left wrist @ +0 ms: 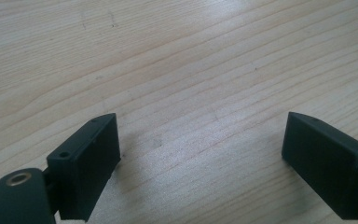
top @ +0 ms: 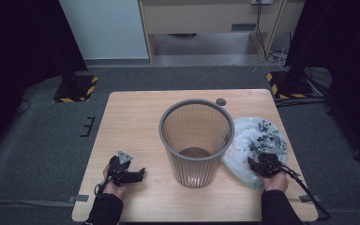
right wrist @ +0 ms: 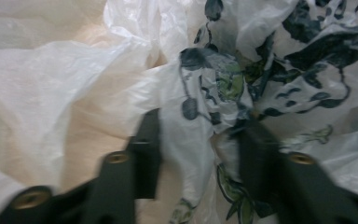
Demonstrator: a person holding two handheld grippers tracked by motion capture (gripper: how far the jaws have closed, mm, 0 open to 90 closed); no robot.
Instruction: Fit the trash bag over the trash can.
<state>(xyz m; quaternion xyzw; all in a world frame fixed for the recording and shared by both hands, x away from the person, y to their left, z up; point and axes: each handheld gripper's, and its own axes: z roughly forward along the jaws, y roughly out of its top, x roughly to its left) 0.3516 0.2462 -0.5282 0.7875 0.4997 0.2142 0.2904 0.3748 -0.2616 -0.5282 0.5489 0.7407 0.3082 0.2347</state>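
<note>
Right gripper [right wrist: 198,154] pinches a fold of the plastic bag [right wrist: 205,93] between narrowed fingers; left gripper [left wrist: 200,154] sits wide open, only bare table [left wrist: 177,70] between its fingers.

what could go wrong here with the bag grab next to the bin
1. The right gripper pinches only a thin fold of the crumpled plastic bag; the film might slip out or tear when lifted.
2. The bag lies against the grey bin, so dragging it could tip the light bin.
3. The left gripper rests open on the table, not steadying the bin.
</note>
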